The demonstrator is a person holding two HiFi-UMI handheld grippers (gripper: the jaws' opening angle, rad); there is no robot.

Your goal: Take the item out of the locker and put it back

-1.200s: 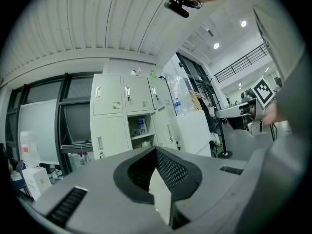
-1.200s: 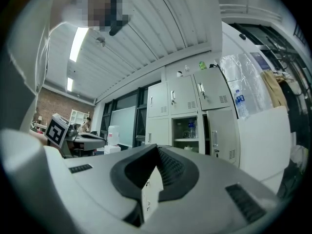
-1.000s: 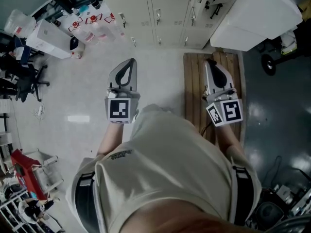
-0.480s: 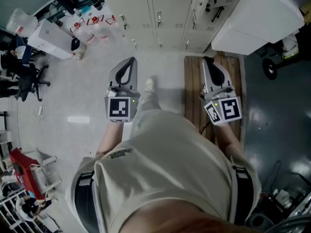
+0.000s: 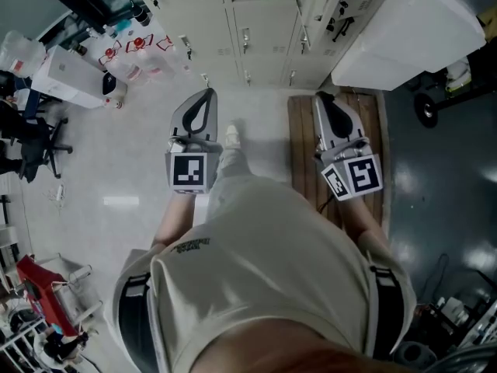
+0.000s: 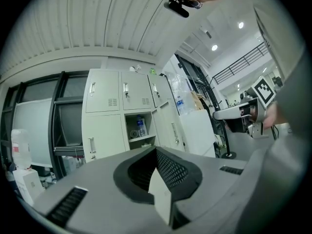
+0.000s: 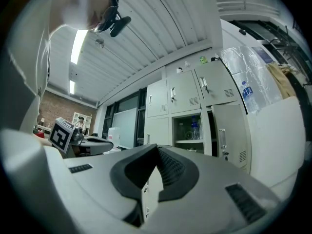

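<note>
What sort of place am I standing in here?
Probably a workshop or lab storage area: a bank of metal lockers, one open with a bottle inside, a wooden pallet on the floor.

No readable text, brand, label or number on any visible surface.

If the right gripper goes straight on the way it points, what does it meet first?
The way looks free up to the lockers; there the right gripper probably meets the closed door just left of the open compartment. Depth is unclear.
</note>
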